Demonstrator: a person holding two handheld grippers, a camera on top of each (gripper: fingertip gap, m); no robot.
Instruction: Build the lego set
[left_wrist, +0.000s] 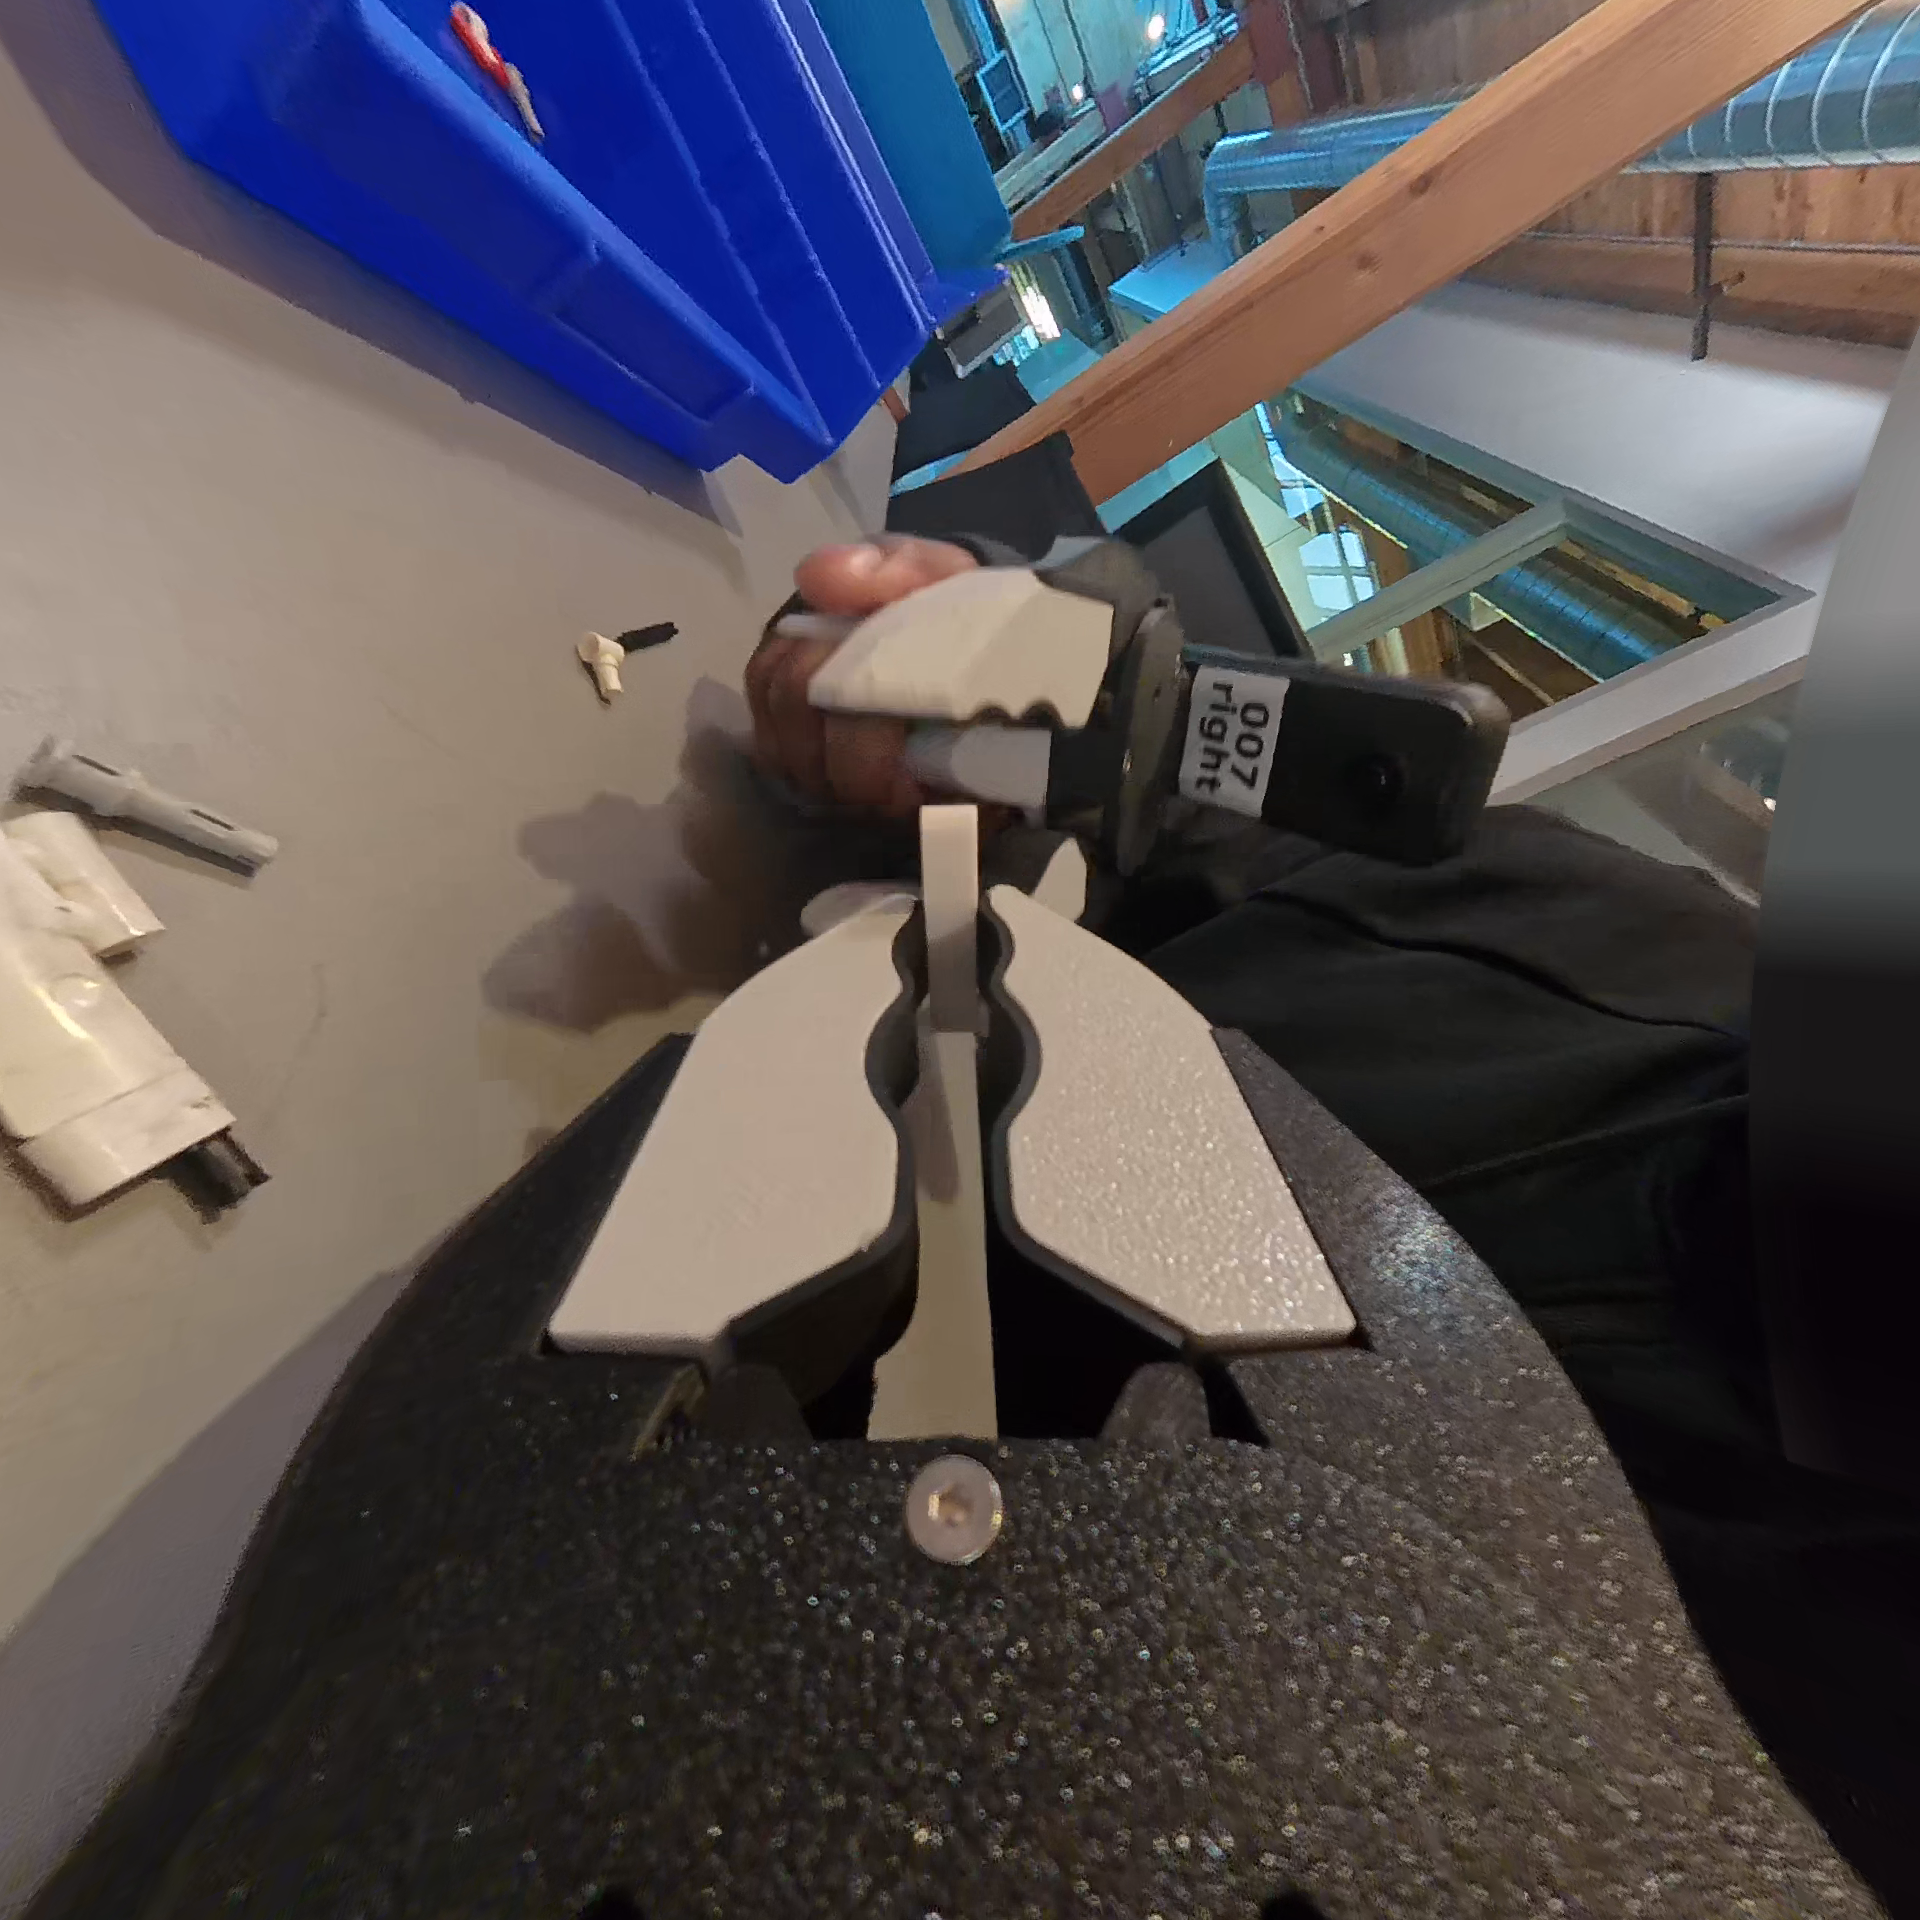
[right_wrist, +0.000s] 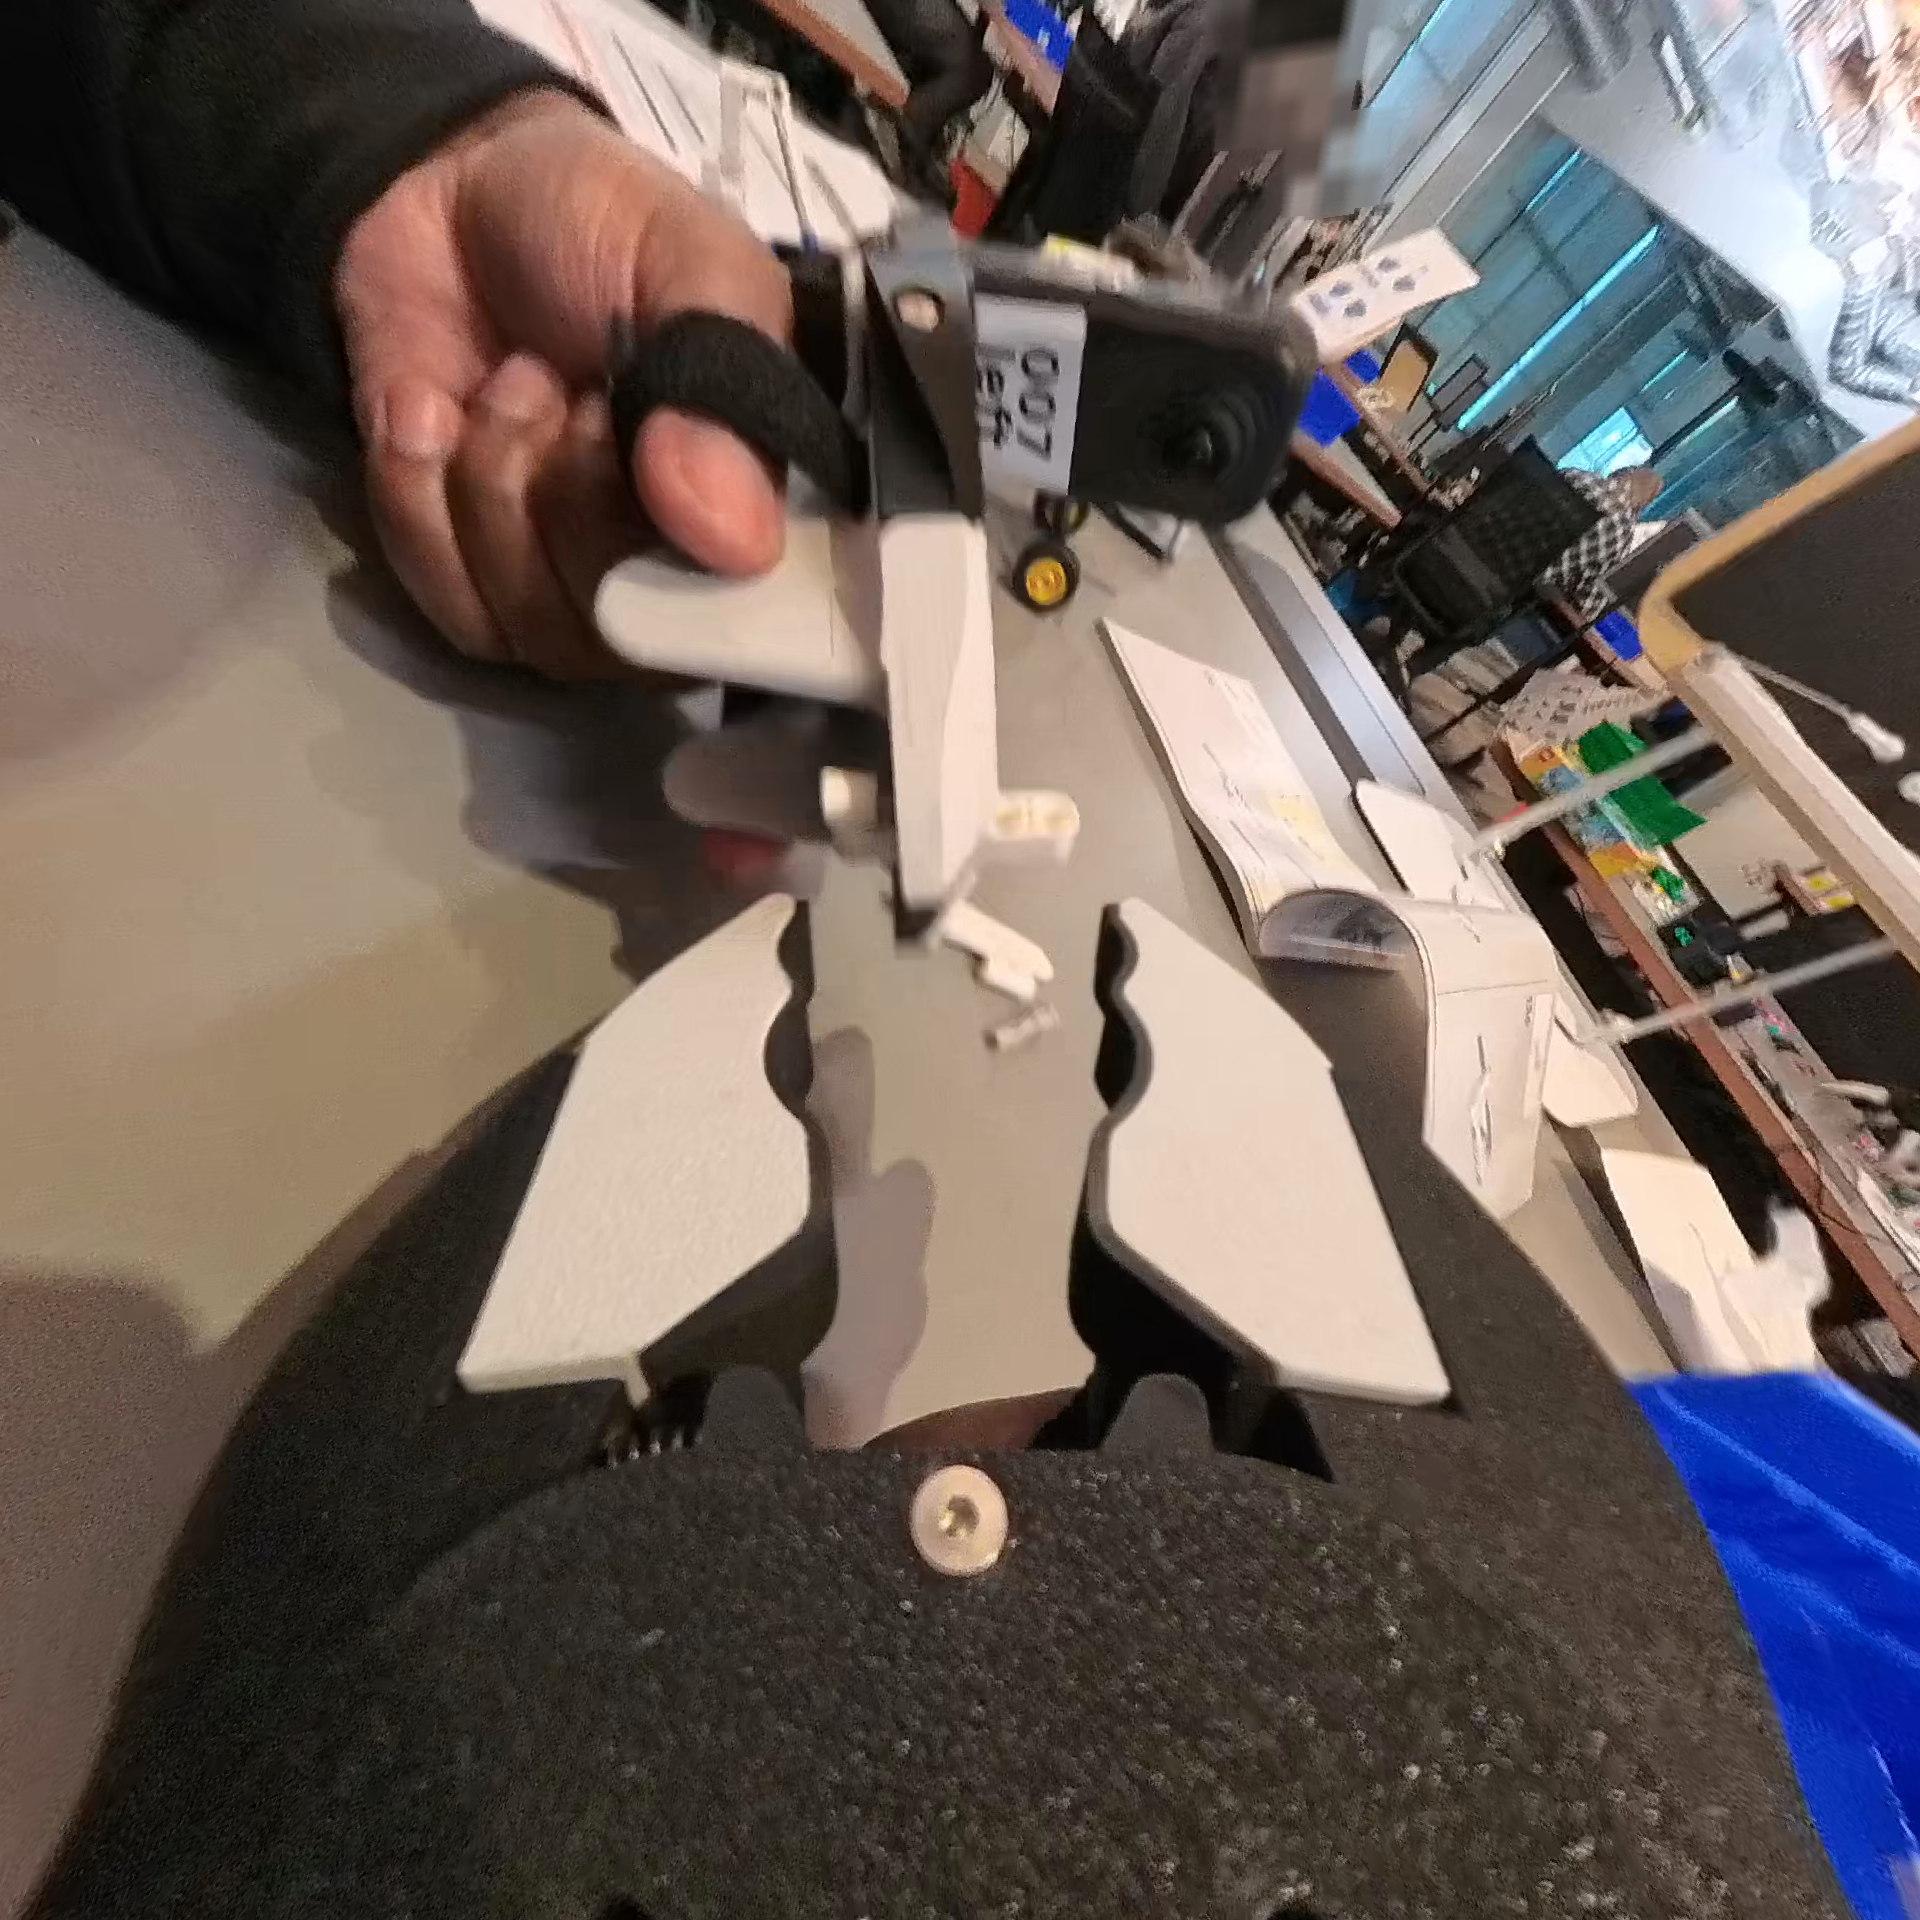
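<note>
The left gripper is sitting low in the middle of its own view, its two grey fingers pressing from both sides on a thin white strip that is standing up out of the tips. Just above that strip in the frame, the right gripper is lying sideways in a person's hand, with a dark sleeve filling the right side. To the left on the grey table are lying white packets, a grey peg and, farther up, a small white and black piece. Blue bins are taking up the upper left.

In the right wrist view, the right gripper is standing with its fingers wide apart and nothing between them but bare table. Just past the tips, small white parts are lying on the surface, one white block touching the left gripper's finger. That left gripper is pointing down at frame centre, held by a hand. An open booklet is lying at right centre, and a yellow wheel farther back.
</note>
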